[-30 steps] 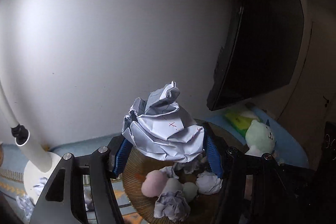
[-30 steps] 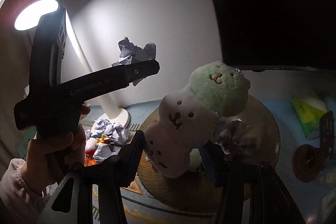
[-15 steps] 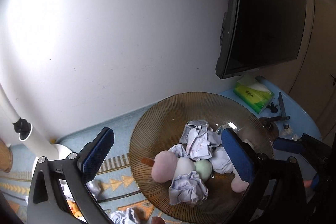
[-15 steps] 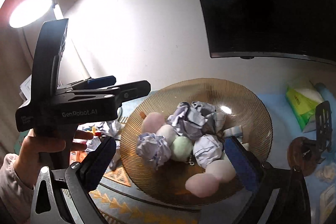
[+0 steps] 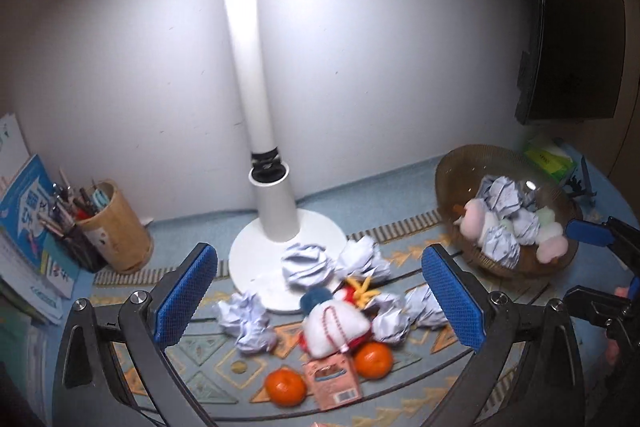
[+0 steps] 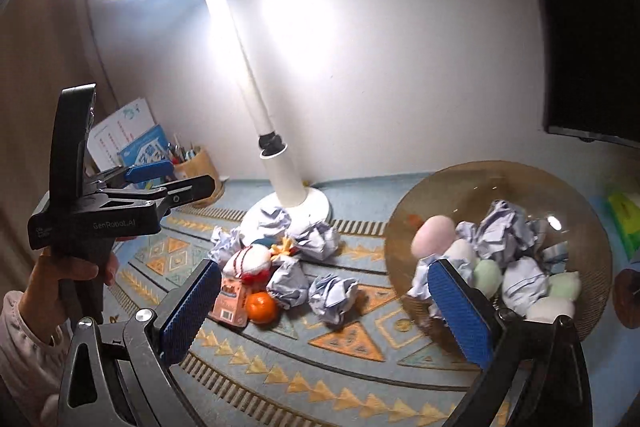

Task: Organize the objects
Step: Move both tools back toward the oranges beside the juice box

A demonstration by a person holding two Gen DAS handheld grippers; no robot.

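My left gripper (image 5: 318,291) stands open and empty above a pile on the patterned mat: crumpled paper balls (image 5: 306,263), a white and red plush toy (image 5: 332,327), two oranges (image 5: 286,387) and a pink tagged pack (image 5: 334,383). My right gripper (image 6: 326,311) is open too, with nothing held, between that pile and the brown glass bowl (image 6: 480,179). The bowl (image 5: 452,171) holds paper balls (image 6: 500,227) and pastel plush toys (image 6: 434,235). The left gripper (image 6: 152,179) also shows in the right wrist view, held in a hand.
A white lamp base (image 5: 256,267) and its pole stand just behind the pile. A wooden pen holder (image 5: 116,227) and books (image 5: 28,211) are at the left. A green tissue box (image 5: 548,155) and a dark monitor (image 5: 568,27) sit at the right.
Both grippers opened: the paper ball and the plush toy dropped into the bowl. Both then swung left, away from the bowl and toward the pile by the lamp.
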